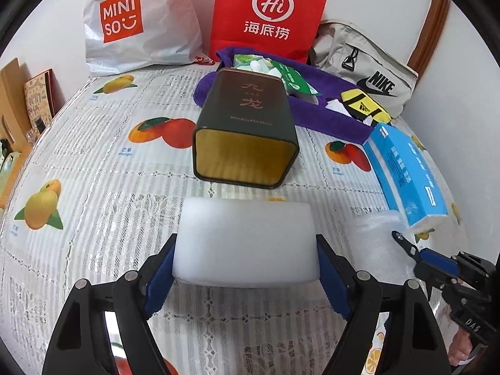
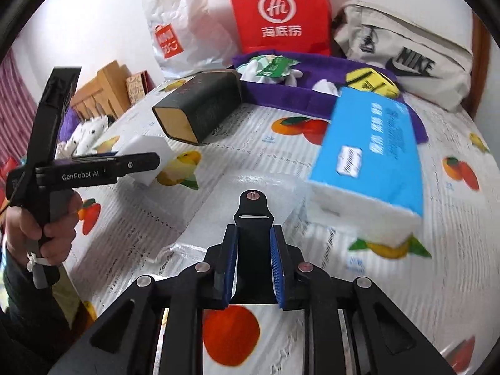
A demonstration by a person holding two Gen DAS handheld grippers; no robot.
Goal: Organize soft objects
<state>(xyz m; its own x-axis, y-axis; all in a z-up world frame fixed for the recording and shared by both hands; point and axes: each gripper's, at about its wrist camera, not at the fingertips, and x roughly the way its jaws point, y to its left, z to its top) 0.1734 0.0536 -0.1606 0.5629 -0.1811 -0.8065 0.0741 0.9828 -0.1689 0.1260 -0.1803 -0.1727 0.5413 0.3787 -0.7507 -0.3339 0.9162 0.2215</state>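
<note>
A white foam block [image 1: 247, 243] sits between the blue pads of my left gripper [image 1: 245, 239], which presses on both its sides just above the fruit-print tablecloth [image 1: 93, 162]. In front of it a dark tin [image 1: 247, 134] lies on its side with its open end facing me. My right gripper [image 2: 253, 228] has its pads nearly together on a flat black piece [image 2: 252, 206] with a screw at its tip. That tip rests against a clear bubble wrap bundle [image 2: 218, 206]. A blue tissue pack [image 2: 372, 153] lies just beyond, to the right.
A purple towel [image 1: 315, 115] at the back carries green packets [image 1: 281, 72] and a yellow-black item [image 1: 365, 106]. Behind it, a white MINISO bag [image 1: 137, 22], a red bag [image 1: 268, 12] and a beige Nike bag [image 1: 368, 72] stand along the wall. A hand [image 2: 47, 222] holds the left gripper's handle.
</note>
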